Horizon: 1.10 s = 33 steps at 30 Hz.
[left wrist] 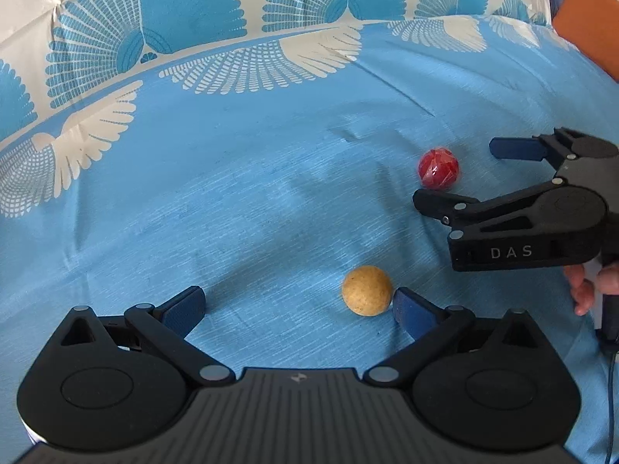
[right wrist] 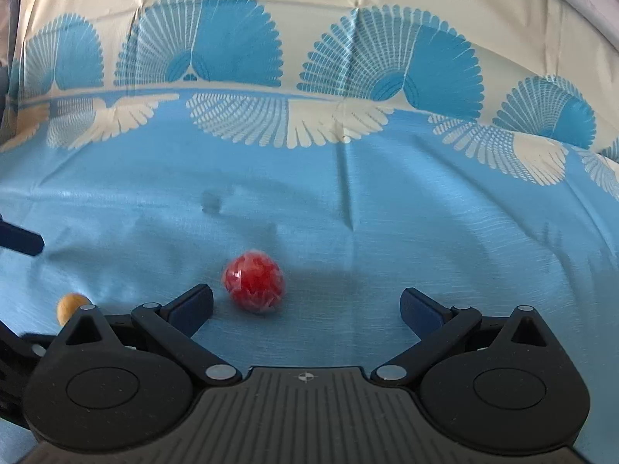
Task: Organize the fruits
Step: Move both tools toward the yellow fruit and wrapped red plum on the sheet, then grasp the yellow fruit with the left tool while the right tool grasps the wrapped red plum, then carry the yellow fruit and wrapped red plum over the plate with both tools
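A round tan fruit (left wrist: 366, 290) lies on the blue cloth (left wrist: 232, 212), right beside the inner face of my left gripper's right finger. My left gripper (left wrist: 300, 303) is open and empty. A red fruit in clear wrap (left wrist: 438, 168) lies farther off to the right. My right gripper (left wrist: 456, 172) comes in from the right, open, with the red fruit between its fingertips. In the right wrist view the red fruit (right wrist: 254, 283) lies just ahead of the open right gripper (right wrist: 305, 305), nearer its left finger. The tan fruit (right wrist: 71, 306) shows at the far left.
The blue cloth has a white and blue fan-pattern border (left wrist: 193, 38) at the back. An orange object (left wrist: 592, 27) sits at the far right edge. A hand (left wrist: 588, 286) holds the right gripper. A dark blue finger tip (right wrist: 21, 241) shows at the left edge.
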Tool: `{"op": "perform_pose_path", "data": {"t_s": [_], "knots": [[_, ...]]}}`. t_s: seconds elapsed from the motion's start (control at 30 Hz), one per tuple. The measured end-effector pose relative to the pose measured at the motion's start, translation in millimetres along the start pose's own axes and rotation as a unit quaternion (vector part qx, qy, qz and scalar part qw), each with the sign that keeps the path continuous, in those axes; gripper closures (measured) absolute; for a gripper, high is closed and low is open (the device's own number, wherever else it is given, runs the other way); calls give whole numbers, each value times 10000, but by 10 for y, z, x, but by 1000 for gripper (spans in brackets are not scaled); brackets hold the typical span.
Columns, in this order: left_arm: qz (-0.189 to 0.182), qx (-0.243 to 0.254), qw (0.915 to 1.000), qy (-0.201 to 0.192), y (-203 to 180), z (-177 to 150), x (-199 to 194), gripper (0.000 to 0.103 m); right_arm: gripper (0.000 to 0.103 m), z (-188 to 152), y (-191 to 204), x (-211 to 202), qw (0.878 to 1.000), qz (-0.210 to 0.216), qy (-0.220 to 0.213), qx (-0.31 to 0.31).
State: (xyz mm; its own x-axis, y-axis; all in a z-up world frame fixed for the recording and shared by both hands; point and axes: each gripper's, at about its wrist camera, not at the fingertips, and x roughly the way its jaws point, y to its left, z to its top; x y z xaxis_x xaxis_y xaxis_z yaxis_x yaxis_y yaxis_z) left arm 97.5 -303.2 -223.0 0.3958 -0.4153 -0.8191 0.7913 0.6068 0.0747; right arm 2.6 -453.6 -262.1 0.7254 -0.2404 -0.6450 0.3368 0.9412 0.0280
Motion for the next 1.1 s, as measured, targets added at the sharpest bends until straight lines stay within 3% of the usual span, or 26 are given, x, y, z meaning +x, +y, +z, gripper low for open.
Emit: {"op": "perform_pose_path", "data": {"t_s": [0.43,0.5,0.53,0.57,0.6,0.63,0.7,0.9,1.1], "knots": [[-116,302,9994,-145,-123,9,-60,1,1,3,-3,-14,10000,20,2,28],[-240,348,9990,-162,-143,7,-87,16,1,5,2,-15,10000,15,4,28],[-423,363,9984,-131,-156,14,-118,35,1,8,8,-16,10000,7,16,-6],[-472,412,9979,-143,-187,23,-162,65,9,18,24,-30,9999,95,15,-48],[-426,509,9977,-152,-224,33,-197,76,40,30,46,-61,9995,316,-40,-79],[-418,568,9974,-152,-248,42,-224,75,56,47,75,-79,9987,497,-23,-113],[-473,448,9978,-115,-237,54,-251,75,70,74,127,-82,9986,512,55,-112],[-409,55,9991,-34,-105,66,-531,75,70,157,102,-248,9989,241,125,392],[-136,-293,9994,91,35,57,-1108,75,70,297,119,-941,9974,84,-211,684]]}}
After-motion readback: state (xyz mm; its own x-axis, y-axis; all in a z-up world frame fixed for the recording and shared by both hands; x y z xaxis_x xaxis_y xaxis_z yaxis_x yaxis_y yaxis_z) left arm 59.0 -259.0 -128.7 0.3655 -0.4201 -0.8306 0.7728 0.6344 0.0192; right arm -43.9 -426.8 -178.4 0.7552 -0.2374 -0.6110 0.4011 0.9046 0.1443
